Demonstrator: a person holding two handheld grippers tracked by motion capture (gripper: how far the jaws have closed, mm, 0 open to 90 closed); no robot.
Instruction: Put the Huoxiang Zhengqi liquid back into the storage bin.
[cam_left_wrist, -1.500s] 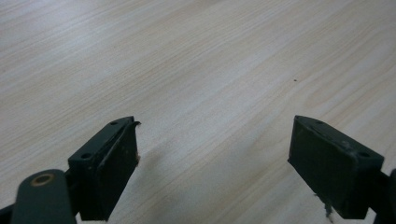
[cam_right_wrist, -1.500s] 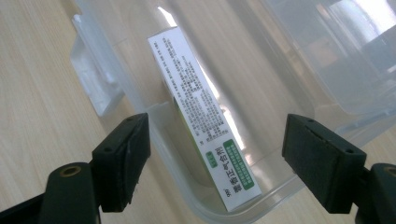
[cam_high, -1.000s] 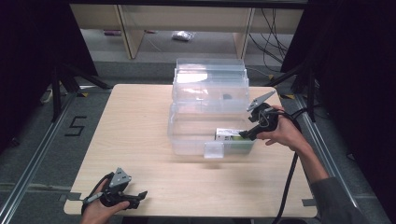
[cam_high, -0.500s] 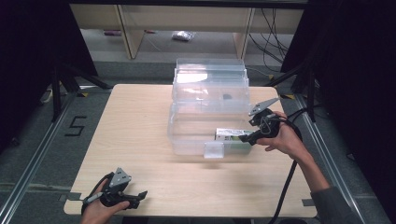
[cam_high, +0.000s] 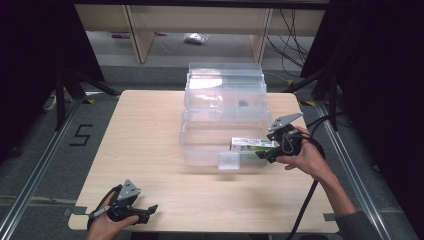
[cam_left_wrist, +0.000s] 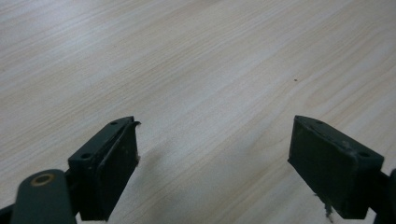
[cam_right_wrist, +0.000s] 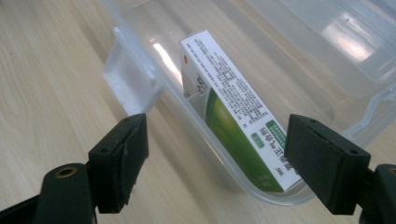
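While the wooden table (cam_high: 150, 130) is mostly bare, a clear plastic storage bin (cam_high: 210, 145) with its lid hinged back sits near its middle. Inside, against the near right wall, lies a green-and-white carton (cam_right_wrist: 233, 112). The right gripper (cam_high: 270, 152) hangs just outside that wall, jaws apart around nothing. The left gripper (cam_high: 137, 214) rests at the near left corner, jaws also spread, well apart from the bin. A careless pass by the right gripper could likely catch the rim or front latch tab (cam_right_wrist: 128, 79) and drag the light bin.
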